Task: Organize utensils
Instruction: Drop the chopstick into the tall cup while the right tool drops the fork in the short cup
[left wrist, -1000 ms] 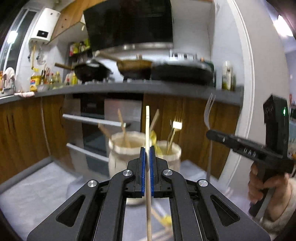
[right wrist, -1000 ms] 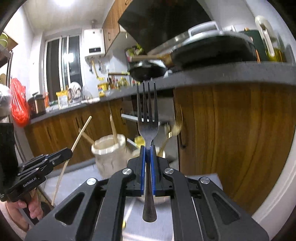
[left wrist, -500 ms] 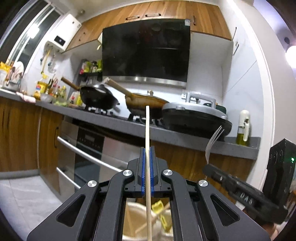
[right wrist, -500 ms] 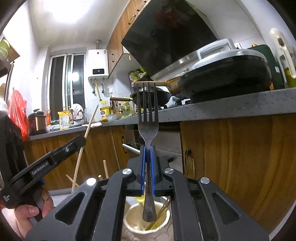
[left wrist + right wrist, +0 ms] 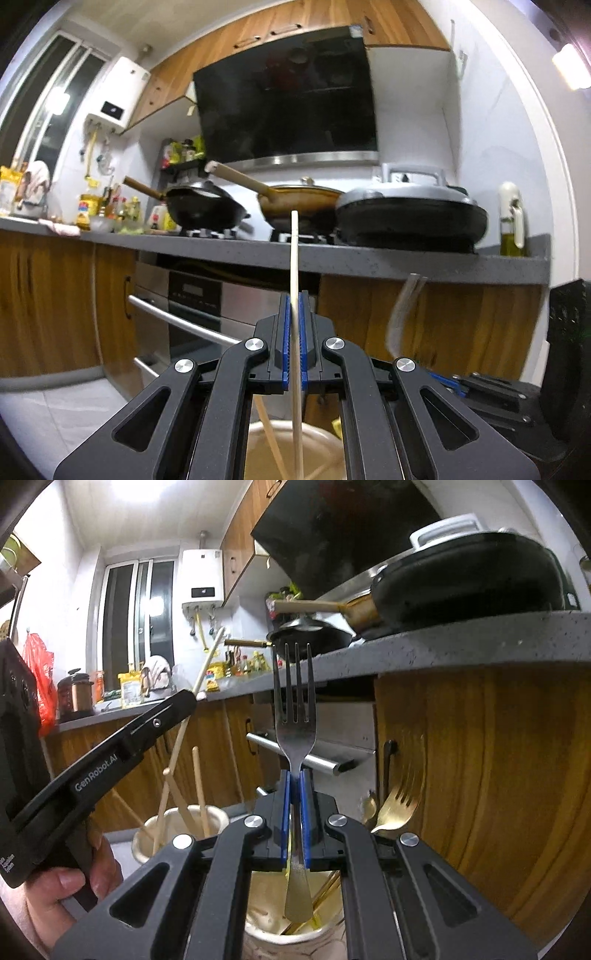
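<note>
Kitchen, wooden cabinets under a grey countertop [image 5: 461,642]. One pale wooden chopstick [image 5: 294,266] is clamped upright by the left gripper [image 5: 294,325] over a cream holder [image 5: 291,443]. One silver metal fork [image 5: 295,716], tines up, is clamped by the right gripper [image 5: 294,805] above a second cream cup [image 5: 291,932].

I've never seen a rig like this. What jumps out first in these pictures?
Two black grippers each pinch one utensil upright: the right gripper a steel fork, the left gripper a wooden chopstick. Under each stands a pale holder: the fork's holds golden cutlery, the chopstick's more chopsticks.
</note>
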A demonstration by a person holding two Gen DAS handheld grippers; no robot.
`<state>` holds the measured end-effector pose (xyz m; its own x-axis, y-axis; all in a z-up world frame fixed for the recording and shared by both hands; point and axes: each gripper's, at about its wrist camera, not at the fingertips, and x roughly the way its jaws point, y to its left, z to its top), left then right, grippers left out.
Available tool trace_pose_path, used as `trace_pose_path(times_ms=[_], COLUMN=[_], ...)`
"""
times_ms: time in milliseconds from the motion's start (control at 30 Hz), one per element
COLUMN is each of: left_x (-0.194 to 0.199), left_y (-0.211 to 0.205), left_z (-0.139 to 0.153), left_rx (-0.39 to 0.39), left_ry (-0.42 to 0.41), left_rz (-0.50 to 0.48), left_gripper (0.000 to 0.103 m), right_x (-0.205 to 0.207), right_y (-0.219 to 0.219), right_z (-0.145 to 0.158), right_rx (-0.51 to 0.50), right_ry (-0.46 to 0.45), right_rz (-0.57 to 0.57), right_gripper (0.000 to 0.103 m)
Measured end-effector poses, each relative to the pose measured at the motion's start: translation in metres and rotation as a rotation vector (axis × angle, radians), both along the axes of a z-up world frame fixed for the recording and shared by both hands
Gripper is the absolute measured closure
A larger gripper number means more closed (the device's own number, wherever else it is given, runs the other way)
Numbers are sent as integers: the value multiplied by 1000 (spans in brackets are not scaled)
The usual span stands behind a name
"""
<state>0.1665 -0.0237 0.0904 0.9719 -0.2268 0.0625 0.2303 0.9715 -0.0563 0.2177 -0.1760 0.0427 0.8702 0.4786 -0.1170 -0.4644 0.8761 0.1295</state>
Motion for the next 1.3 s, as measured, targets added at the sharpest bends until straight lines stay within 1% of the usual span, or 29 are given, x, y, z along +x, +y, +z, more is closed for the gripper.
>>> trace_pose_path(times_ms=[100, 267, 333, 367, 533, 633, 767, 933, 1100, 1233, 1267, 1300], left_x=[-9, -26, -33, -35, -46, -51, -50, -43, -44, -46, -47, -47], left_y=[-2, 3, 6, 7, 11, 13, 12, 14, 14, 12, 11, 10], left_z=[-2, -8, -11, -13, -26, -33, -42, -47, -49, -50, -51, -50], left_rx=[32, 55, 63, 74, 92, 107, 124, 116, 124, 140, 146, 150], left_ry=[-6, 19, 46, 72, 144, 167, 216, 265, 265, 259, 257, 256], left_rz=[-15, -22, -38, -41, -43, -48, -49, -52, -41, -37, -33, -34], left_gripper=[98, 98, 98, 98, 98, 98, 98, 98, 97, 95, 94, 94], right_x=[-4, -12, -14, -15, -21, -23, -23, -19, -16, -15, -13, -13], right_y=[0, -9, -12, -12, -18, -18, -16, -13, -15, -17, -18, -19], right_z=[-1, -7, -10, -10, -16, -20, -27, -32, -33, -33, -33, -33], right_rx=[-7, 15, 19, 19, 19, -3, -19, -45, -44, -43, -41, -38], right_ry=[23, 75, 85, 89, 113, 117, 141, 172, 187, 182, 182, 181], right_rz=[18, 34, 39, 40, 31, 24, 17, 5, -13, -30, -32, -34], right_gripper=[98, 98, 98, 98, 98, 98, 98, 98, 98, 95, 89, 85])
